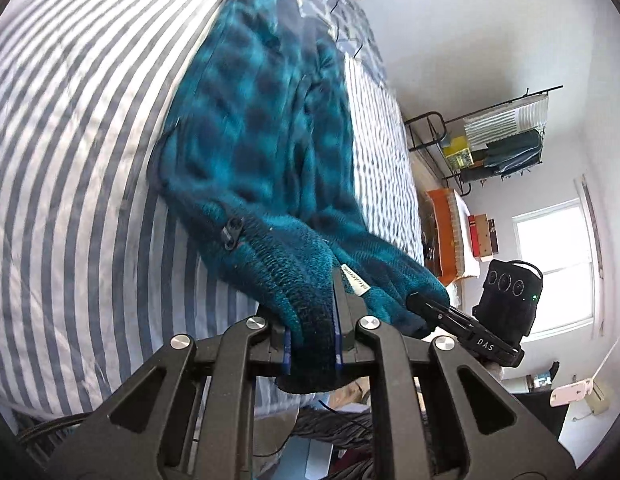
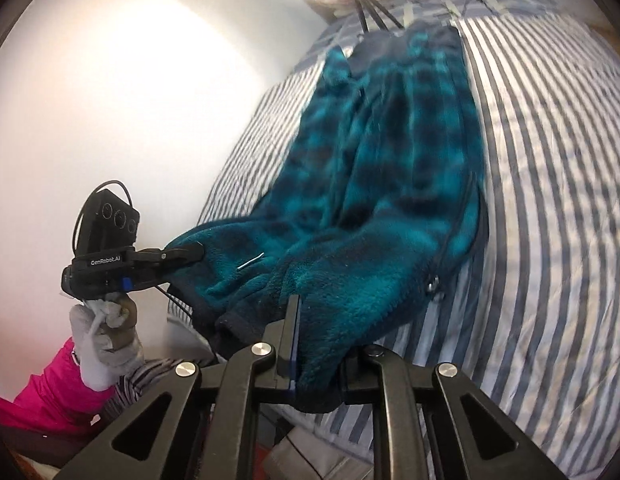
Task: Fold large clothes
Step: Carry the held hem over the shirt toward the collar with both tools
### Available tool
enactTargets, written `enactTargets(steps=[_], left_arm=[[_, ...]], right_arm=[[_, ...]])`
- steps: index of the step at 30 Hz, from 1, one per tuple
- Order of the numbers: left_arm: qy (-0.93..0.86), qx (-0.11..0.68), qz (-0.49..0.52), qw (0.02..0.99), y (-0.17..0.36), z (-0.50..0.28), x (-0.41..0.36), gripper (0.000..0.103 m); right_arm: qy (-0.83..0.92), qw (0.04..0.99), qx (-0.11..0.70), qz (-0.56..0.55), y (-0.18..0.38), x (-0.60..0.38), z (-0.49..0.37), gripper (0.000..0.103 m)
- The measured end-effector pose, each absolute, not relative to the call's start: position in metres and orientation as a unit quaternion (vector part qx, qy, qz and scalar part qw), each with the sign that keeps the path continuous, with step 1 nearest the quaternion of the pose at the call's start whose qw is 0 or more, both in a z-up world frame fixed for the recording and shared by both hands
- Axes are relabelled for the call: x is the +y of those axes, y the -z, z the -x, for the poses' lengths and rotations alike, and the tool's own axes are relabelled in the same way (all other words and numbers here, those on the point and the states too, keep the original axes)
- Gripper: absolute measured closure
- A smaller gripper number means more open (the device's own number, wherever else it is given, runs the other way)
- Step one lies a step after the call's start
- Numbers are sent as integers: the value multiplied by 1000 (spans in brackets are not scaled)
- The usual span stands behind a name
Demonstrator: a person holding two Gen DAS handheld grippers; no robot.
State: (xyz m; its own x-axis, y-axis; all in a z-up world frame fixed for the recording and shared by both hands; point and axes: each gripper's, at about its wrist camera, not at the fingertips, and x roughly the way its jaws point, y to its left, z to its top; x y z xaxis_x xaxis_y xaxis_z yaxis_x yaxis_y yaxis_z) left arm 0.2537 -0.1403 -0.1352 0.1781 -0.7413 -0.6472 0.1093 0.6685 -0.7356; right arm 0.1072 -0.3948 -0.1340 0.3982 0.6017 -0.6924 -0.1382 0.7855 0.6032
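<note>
A teal-and-navy plaid fleece (image 1: 250, 128) lies lengthwise on the striped bed (image 1: 70, 140), its near hem lifted.

One fleece jacket (image 1: 254, 128), two hand-held grippers (image 1: 310, 344)

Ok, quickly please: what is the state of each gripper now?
Left gripper: closed on the teal fleece hem.
Right gripper: closed on the same fleece's hem.

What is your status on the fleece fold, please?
Left gripper, right gripper both shut on teal fleece hem. Hem raised off striped bed. Nothing obstructing.
</note>
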Motion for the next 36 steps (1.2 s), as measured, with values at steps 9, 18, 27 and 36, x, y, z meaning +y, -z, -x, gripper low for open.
enactTargets(steps=[9, 18, 27, 36], left_arm=[[283, 557, 293, 723, 130, -316, -149, 91], [258, 568, 285, 728, 167, -372, -169, 91], [236, 585, 287, 721, 218, -398, -180, 91], [246, 596, 301, 702, 222, -404, -179, 82]], right_arm=[[-202, 814, 492, -236, 115, -417, -173, 92], [-173, 808, 514, -231, 145, -423, -240, 92], [-162, 787, 543, -245, 195, -426, -284, 92], [-179, 759, 539, -317, 208, -444, -285, 85]])
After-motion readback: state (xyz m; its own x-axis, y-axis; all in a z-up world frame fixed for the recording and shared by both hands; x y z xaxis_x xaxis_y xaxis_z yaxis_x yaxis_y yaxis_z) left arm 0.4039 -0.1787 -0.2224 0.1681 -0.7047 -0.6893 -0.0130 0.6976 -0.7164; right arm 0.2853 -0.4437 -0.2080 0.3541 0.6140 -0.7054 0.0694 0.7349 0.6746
